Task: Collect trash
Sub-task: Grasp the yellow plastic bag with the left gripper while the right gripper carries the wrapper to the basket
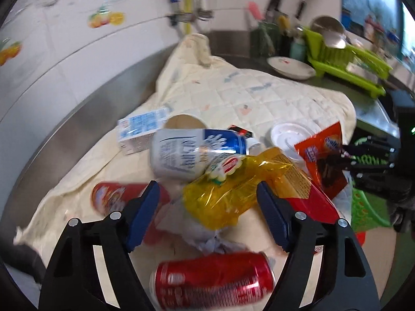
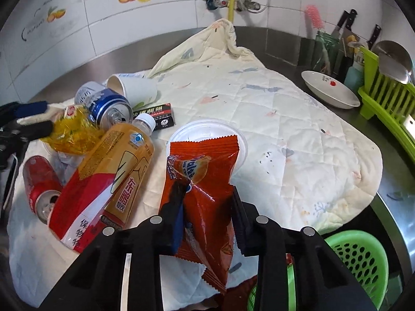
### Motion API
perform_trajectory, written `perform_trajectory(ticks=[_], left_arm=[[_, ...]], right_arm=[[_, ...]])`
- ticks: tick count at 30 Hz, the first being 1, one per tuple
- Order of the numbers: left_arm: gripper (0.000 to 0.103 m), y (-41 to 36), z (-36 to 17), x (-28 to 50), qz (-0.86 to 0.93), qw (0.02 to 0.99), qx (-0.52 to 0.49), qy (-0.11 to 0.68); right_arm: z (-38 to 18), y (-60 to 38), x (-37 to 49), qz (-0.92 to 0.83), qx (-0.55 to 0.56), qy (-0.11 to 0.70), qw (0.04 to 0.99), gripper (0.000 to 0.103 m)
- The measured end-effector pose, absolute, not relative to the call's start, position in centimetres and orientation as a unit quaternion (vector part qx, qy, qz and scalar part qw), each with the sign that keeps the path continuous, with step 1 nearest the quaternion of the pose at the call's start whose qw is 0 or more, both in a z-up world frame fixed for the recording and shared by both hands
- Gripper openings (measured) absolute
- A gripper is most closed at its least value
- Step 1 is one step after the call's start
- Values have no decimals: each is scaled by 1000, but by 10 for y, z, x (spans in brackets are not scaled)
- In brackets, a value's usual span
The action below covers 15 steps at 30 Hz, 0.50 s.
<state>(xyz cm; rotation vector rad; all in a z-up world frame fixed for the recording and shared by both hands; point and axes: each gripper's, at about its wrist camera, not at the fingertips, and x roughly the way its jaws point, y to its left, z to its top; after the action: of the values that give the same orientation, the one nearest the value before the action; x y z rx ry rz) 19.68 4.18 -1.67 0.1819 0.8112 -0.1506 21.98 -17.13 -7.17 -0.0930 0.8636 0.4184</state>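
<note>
Right gripper [image 2: 207, 202] jaws clamped on orange snack packet [image 2: 199, 176], long axis upright; left gripper [image 1: 207, 207] jaws apart astride yellow wrapper [image 1: 228, 194].

Left tongs [image 1: 207, 202], jaws apart, blue pads [image 1: 145, 207] flanking a crumpled yellow wrapper [image 1: 223, 194] without visibly pressing it. Below the wrapper, a red can [image 1: 212, 280] lies on its side; a second red can [image 1: 109, 197] lies behind the left pad. Beyond, a blue-and-white can [image 1: 192, 153], a paper cup [image 1: 184, 123] and a small carton [image 1: 140, 132] rest on a quilted cloth [image 1: 233, 90] covering the steel surface [image 1: 77, 119]. At right, the right tongs [image 1: 345, 155] grip an orange snack packet [image 1: 321, 150]. A green dish rack [image 1: 347, 64] stands behind.
</note>
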Motion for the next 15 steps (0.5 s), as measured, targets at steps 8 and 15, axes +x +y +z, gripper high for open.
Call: perform_trajectory(ticks=[8, 15], left_arm=[[56, 35, -31, 219, -110, 896, 110, 415], [39, 37, -34, 222, -133, 895, 112, 411]], right_arm=[[-56, -190, 198, 188, -13, 401, 896, 31], [-45, -216, 168, 161, 20, 390, 906, 31]])
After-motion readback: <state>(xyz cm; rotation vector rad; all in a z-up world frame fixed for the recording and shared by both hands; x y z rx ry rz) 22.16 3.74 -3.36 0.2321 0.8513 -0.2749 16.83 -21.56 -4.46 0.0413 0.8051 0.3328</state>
